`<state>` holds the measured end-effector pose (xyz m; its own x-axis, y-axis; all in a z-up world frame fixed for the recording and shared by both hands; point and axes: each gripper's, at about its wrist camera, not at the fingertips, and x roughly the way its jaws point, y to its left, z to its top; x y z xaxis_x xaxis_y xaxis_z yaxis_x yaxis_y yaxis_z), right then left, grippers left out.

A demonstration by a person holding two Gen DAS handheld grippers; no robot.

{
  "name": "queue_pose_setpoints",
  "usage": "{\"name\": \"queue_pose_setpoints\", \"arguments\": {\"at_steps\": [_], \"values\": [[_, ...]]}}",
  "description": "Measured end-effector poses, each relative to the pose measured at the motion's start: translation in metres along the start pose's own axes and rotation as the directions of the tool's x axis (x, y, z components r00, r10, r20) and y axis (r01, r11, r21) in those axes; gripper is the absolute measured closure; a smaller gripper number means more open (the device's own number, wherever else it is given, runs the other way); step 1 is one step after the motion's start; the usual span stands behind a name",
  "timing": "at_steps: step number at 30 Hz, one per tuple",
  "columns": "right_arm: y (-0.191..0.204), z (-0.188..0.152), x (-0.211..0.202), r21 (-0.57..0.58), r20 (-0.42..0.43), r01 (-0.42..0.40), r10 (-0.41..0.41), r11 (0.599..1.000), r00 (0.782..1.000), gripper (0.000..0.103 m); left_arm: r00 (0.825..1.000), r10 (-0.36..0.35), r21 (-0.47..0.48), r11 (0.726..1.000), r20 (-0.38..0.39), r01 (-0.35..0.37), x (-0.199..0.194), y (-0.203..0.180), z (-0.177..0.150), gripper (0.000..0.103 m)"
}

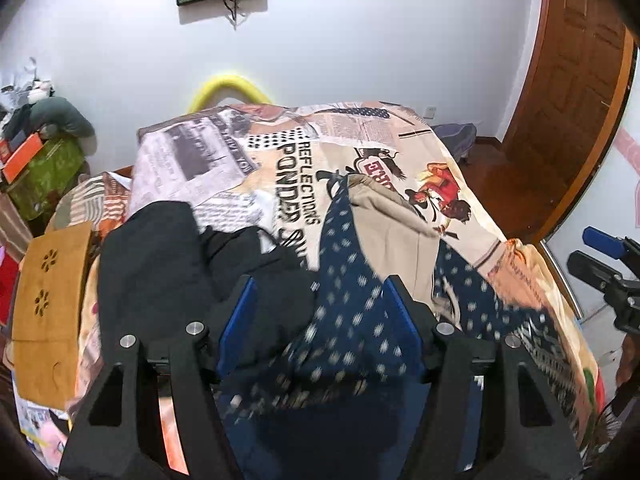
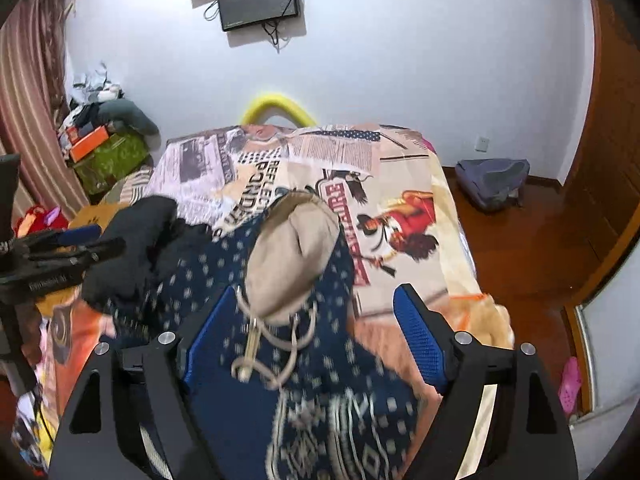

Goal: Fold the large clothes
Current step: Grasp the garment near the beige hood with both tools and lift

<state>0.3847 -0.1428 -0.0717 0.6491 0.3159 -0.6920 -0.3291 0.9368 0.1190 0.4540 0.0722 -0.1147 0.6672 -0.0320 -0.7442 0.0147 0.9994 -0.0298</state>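
Both my tongs, left gripper point(image 1: 320, 312) and right gripper point(image 2: 316, 328), released. Navy patterned fleece hoodie point(image 2: 320, 412): soft, bulky, floppy; grip hem corners.

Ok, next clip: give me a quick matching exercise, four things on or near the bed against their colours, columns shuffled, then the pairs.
Things:
1. hooded garment
2. hood lining
3. crumpled garment beside it
4. curved tube behind the bed

Colours:
A. yellow
B. black
C. navy with pale flecks
D. beige

Pairs: 1-C, 2-D, 3-B, 4-A
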Motion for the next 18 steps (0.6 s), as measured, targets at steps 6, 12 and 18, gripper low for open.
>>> {"name": "queue_pose_setpoints", "arguments": {"at_steps": [6,12,18], "values": [[-0.018,0.021,0.072,0.093,-0.115,0.018,-0.007,0.996,0.993,0.025,0.997,-0.025,-0.018,1.000,-0.079,0.023,0.065,-0.013,0.027,0.039],[-0.038,0.020,0.146,0.169,-0.239,0.038,0.003,0.985,0.971,0.025,0.990,0.009,-0.024,1.000,-0.139,-0.013,0.131,-0.018,0.033,0.039],[-0.047,0.013,0.200,0.162,-0.318,0.067,-0.012,0.985,0.948,0.025,0.979,0.003,-0.057,0.998,-0.203,-0.015,0.188,-0.011,0.029,0.039]]}}
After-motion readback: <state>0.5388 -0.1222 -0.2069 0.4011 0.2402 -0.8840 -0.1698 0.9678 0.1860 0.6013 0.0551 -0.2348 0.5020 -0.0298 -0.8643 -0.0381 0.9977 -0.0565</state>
